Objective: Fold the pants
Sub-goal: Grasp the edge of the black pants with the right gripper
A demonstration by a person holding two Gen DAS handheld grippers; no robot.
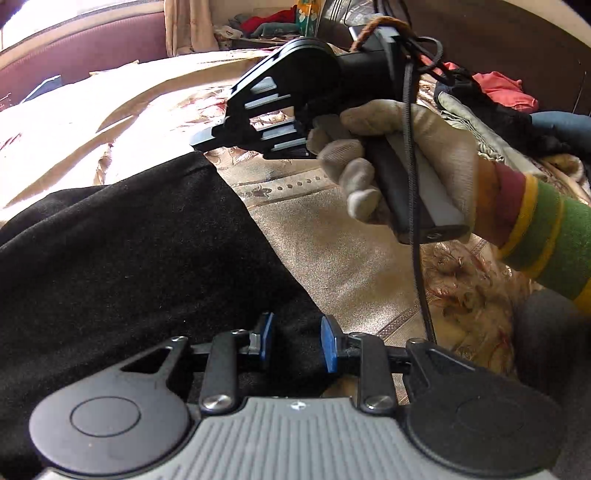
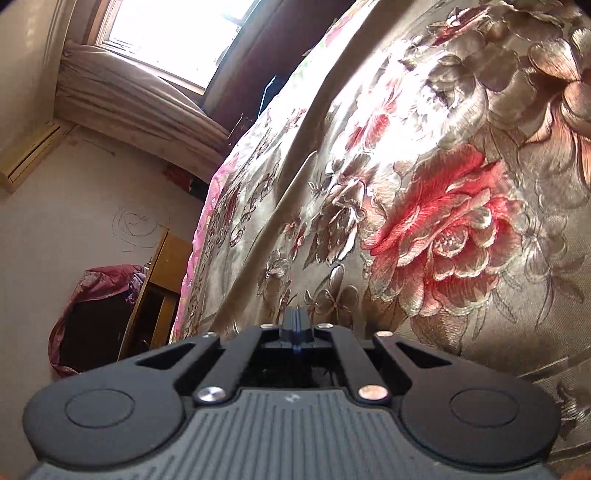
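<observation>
Black pants (image 1: 129, 251) lie spread on the floral bedspread (image 1: 332, 243), filling the left and centre of the left wrist view. My left gripper (image 1: 297, 341) is open, its blue pads just above the pants' right edge, holding nothing. My right gripper shows in the left wrist view (image 1: 201, 142) held by a gloved hand (image 1: 399, 162), raised above the bed beyond the pants' far corner. In the right wrist view the right gripper (image 2: 295, 326) is shut with its blue pads pressed together, empty, pointing along the bedspread (image 2: 424, 229). No pants show in that view.
A maroon headboard (image 1: 74, 48) and a heap of clothes (image 1: 495, 88) lie at the bed's far side. The right wrist view shows a window (image 2: 173, 33), a wall, a wooden cabinet (image 2: 159, 288) and a maroon-covered object (image 2: 96, 314) beside the bed.
</observation>
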